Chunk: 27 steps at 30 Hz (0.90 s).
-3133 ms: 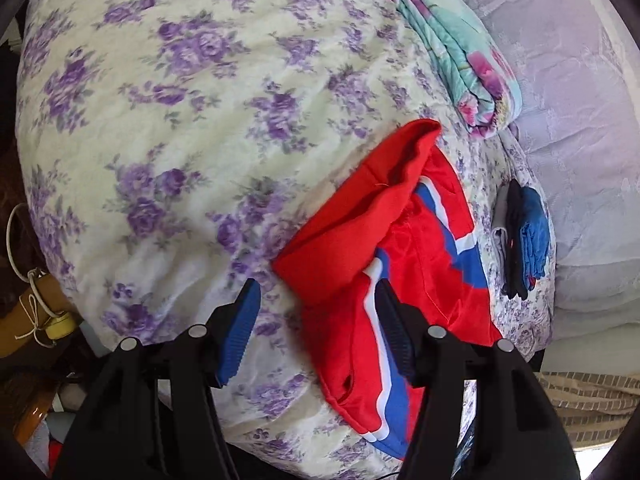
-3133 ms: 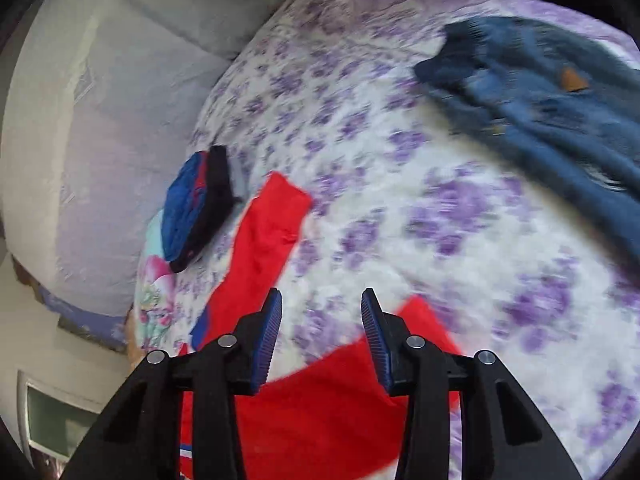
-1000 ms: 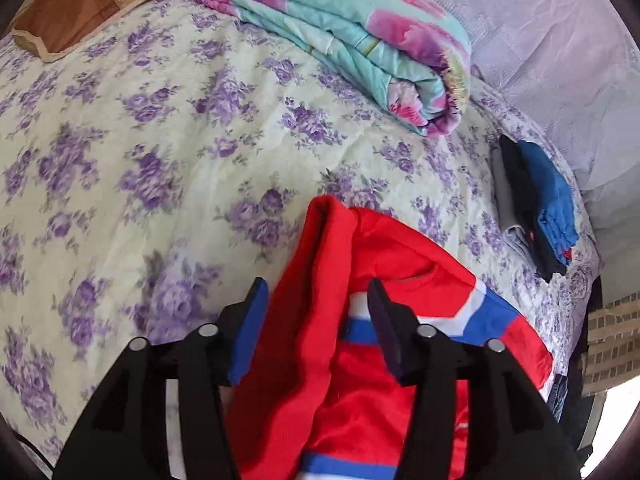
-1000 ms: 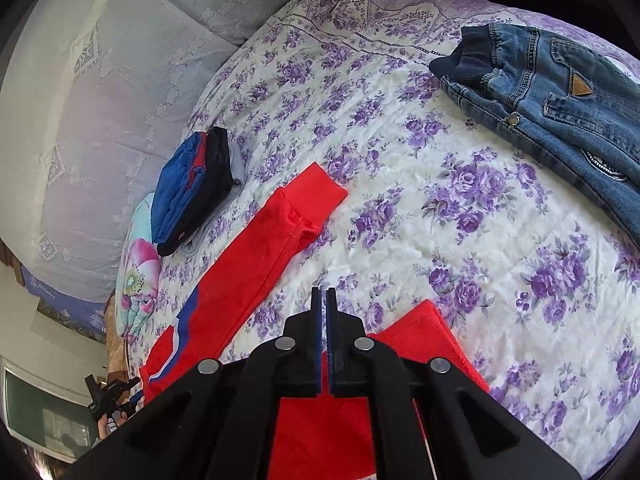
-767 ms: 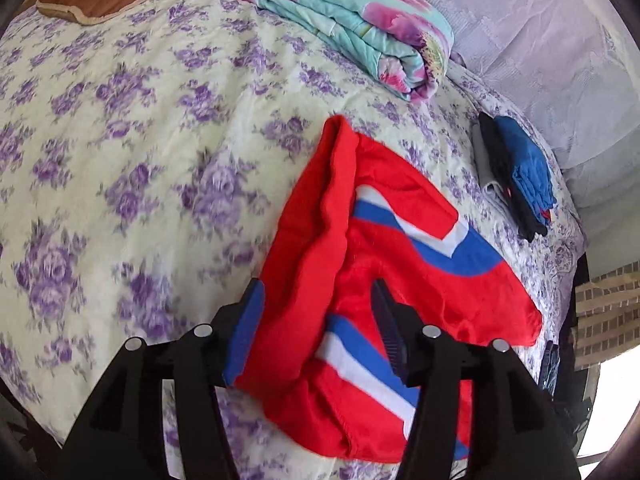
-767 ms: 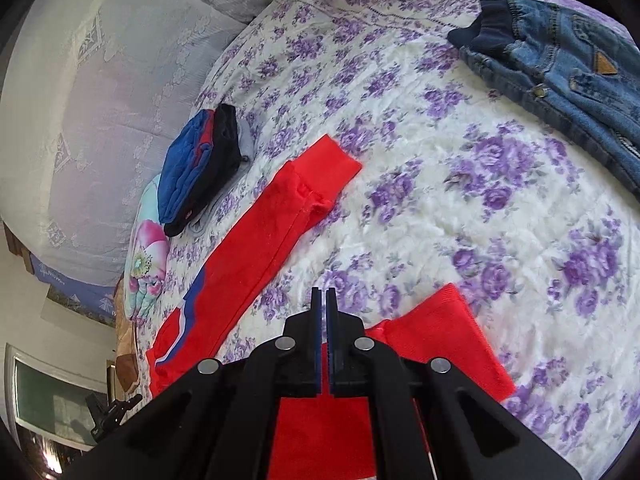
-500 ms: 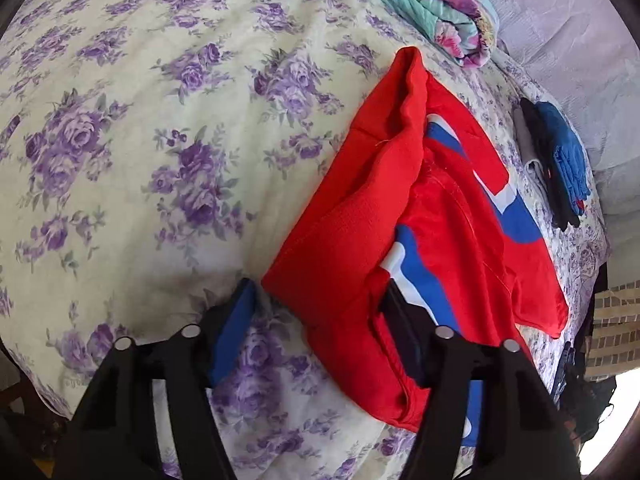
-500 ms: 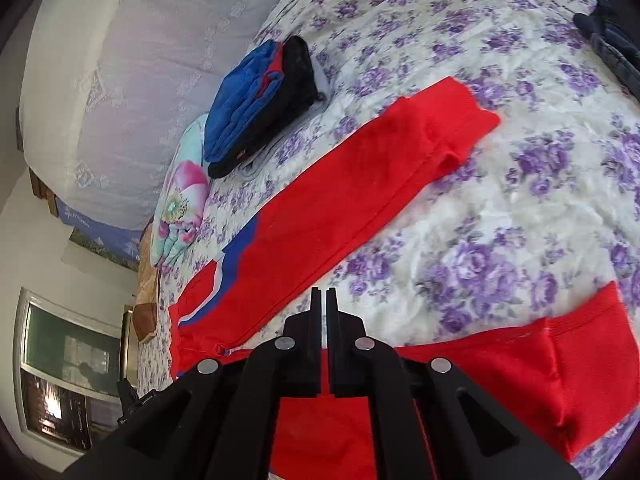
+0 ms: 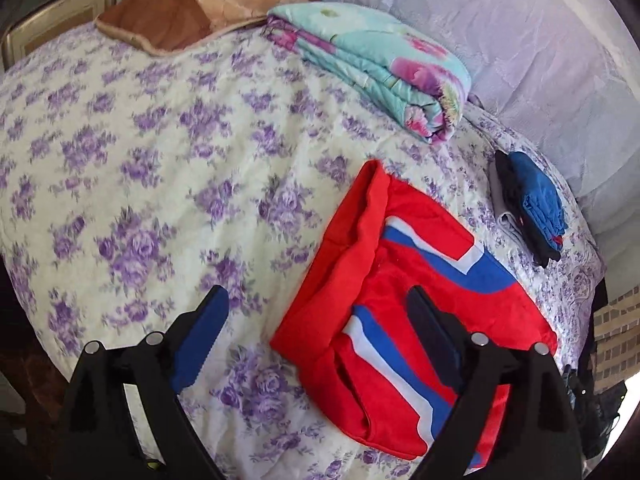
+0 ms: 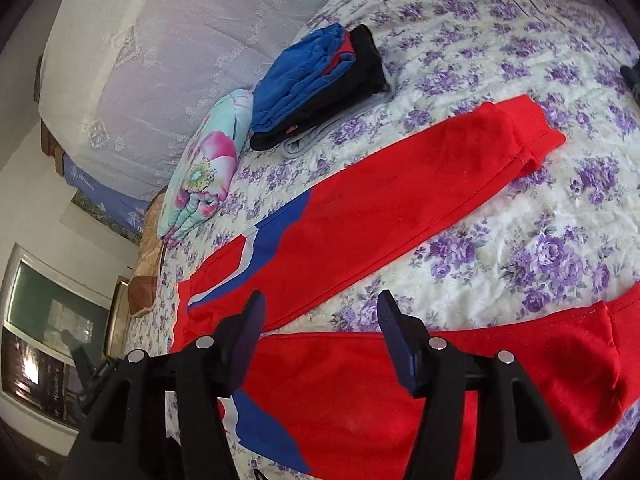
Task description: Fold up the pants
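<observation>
Nearest in the left wrist view, the left gripper [image 9: 316,324] hangs over the bed with its jaws opening and already wide; nothing is gripped between them, and the right finger stands above the waist end of the red pants [image 9: 404,304], which lie flat on the flowered bedspread [image 9: 152,184] with their blue and white stripes facing up. In the right wrist view the right gripper [image 10: 320,332] also has its jaws opening, about half apart, and the pads press on nothing; the near leg of the pants [image 10: 400,396] lies just under and past its fingers, while the other leg stretches away across the bedspread [image 10: 540,248], the two legs spread apart with flowered cloth showing between them. Beyond the pants sits a small stack of folded clothes [image 9: 532,208], blue on black on grey, near the edge of the bed. Farther back lies a folded quilt [image 9: 380,64] in pale turquoise with pink flowers, and behind it a brown pillow [image 9: 188,16]. A pale lace curtain [image 10: 168,48] hangs along the far side of the bed.
</observation>
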{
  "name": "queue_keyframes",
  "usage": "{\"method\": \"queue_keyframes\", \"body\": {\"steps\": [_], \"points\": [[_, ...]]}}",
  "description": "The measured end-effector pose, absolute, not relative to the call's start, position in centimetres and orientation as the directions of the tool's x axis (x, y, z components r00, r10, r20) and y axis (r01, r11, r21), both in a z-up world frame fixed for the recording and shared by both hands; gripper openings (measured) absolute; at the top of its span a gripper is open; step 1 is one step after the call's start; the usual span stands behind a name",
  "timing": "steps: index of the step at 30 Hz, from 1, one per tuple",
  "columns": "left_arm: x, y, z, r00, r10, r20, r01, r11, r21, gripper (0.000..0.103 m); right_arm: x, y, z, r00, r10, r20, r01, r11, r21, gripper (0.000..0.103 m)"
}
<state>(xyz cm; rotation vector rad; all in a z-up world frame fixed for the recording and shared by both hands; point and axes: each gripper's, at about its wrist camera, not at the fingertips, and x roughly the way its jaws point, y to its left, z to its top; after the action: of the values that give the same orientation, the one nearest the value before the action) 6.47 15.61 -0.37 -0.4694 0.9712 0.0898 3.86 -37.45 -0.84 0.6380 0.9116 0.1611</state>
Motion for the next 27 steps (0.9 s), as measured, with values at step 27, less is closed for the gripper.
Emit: {"method": "queue_keyframes", "body": {"steps": [27], "points": [[9.4,4.8,2.9,0.524,-0.058,-0.849,-0.030,0.996,-0.087,0.098,8.0,-28.3,2.5,0.610,0.099,-0.786,0.080,0.979,0.185,0.099]]}}
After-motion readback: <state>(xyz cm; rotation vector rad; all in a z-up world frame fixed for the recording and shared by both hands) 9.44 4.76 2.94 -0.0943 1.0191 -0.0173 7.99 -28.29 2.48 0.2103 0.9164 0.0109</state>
